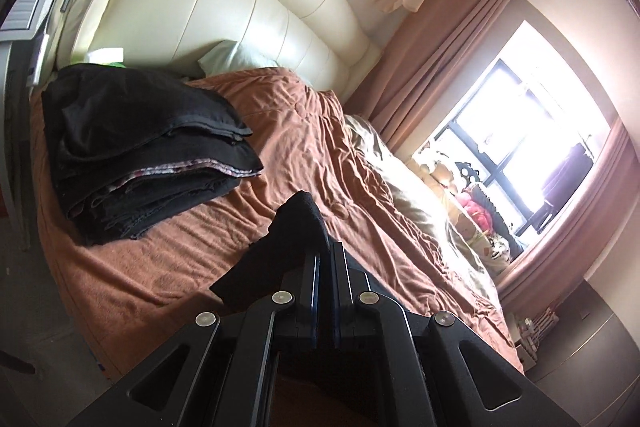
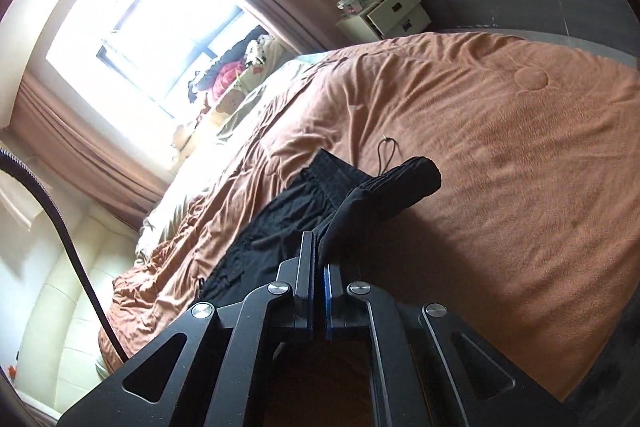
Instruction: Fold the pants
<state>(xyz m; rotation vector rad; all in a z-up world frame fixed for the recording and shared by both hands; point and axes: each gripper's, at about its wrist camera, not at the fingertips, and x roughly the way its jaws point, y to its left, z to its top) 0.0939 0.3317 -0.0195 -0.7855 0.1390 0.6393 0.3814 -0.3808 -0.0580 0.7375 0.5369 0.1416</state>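
Rust-brown bedspread (image 2: pixel 500 147) filling mid-frame; black pants (image 2: pixel 380 195) bunched just ahead of right tongs (image 2: pixel 320 259) and left tongs (image 1: pixel 326 247), both clamped on the fabric.

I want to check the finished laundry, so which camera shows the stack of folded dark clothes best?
The left wrist view. The stack of folded clothes sits whole on the brown bedspread, its layered edges plain to see. The right wrist view shows none of it, only the black pants being handled.
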